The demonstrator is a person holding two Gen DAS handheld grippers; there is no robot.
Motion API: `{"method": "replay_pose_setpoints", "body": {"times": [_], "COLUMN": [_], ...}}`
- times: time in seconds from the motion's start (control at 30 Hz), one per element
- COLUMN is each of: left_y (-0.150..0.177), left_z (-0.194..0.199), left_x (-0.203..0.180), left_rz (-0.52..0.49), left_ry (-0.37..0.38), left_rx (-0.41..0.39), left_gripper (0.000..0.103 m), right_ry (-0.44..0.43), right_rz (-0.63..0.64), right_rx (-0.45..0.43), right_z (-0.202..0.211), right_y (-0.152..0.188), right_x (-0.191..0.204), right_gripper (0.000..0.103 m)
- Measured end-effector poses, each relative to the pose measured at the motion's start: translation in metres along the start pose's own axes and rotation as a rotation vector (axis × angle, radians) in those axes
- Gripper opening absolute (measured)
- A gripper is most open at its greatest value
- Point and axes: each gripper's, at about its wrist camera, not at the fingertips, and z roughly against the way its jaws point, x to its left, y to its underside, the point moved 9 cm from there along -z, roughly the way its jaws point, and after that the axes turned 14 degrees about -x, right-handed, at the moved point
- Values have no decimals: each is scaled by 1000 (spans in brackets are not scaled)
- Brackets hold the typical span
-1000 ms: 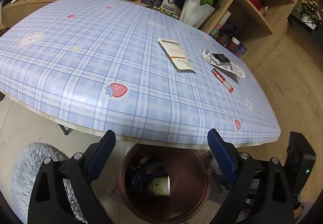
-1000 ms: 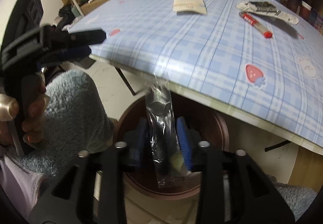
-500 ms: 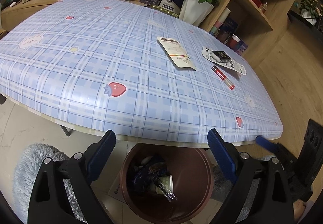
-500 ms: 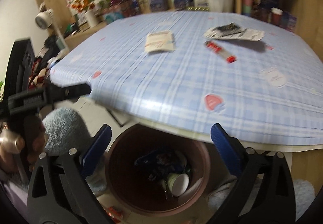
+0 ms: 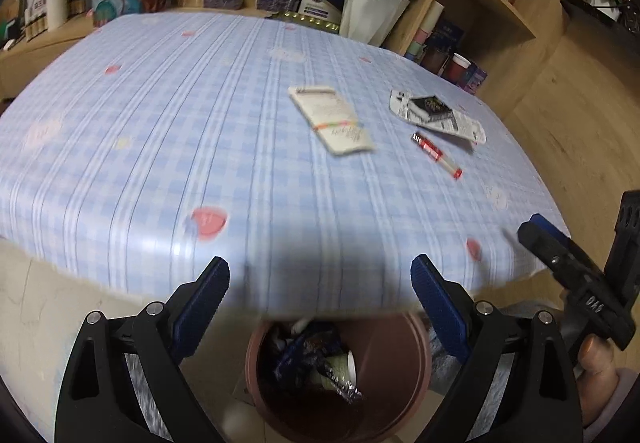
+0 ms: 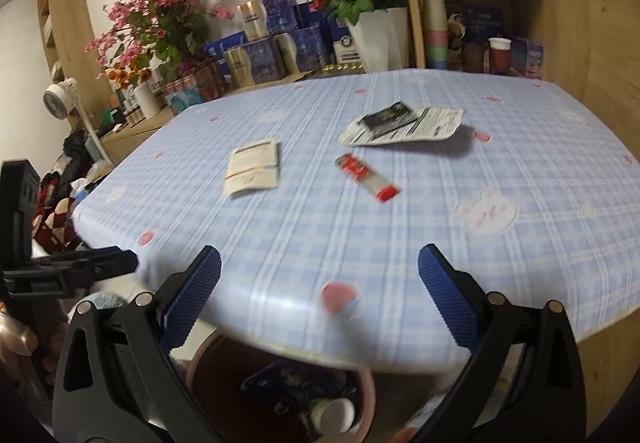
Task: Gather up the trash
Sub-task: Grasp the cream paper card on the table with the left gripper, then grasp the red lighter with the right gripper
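My right gripper (image 6: 318,293) has just opened wide and is empty, its wrapper now in the bin (image 6: 366,383), so three bits on the table (image 6: 400,243) are next.

Red tube (image 6: 367,176), 2 wrappers (image 6: 401,122) on tbl; bin (image 5: 404,371) below.

checked table (image 5: 168,147), pouch (image 5: 334,119), tube (image 5: 437,155), wrapper (image 5: 460,123)
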Motion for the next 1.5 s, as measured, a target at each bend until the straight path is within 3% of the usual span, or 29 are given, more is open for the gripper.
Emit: {"method": "replay_pose_setpoints", "body": {"times": [0.23, 0.57, 0.77, 0.93, 1.03, 1.23, 1.5], "left_y": [-44, -72, -77, -78, -78, -76, -61], "left_z": [-59, -155, -174, -180, -176, -163, -126], "left_x": [-16, -12, -5, -5, -4, -4, -7], "left_rz": [47, 59, 26, -32, -73, -88, -85], "left_ry": [-11, -207, -309, -338, -353, -271, -142], "left_rx": [79, 169, 163, 161, 154, 133, 124], "left_gripper": [90, 90, 90, 89, 78, 62, 57], "right_ry": [39, 71, 74, 67, 63, 50, 12], "right_rz": [-61, -193, -209, -209, -207, -211, -164], "right_rx": [-68, -45, -33, -5, 2, 17, 56], "right_z": [-24, -42, -43, -48, -49, -52, -58], "right_y": [-20, -10, -5, 1, 3, 7, 8], "right_x": [-29, -68, -73, -71, -69, -65, -55], "right_gripper": [97, 97, 97, 97, 97, 97, 97]}}
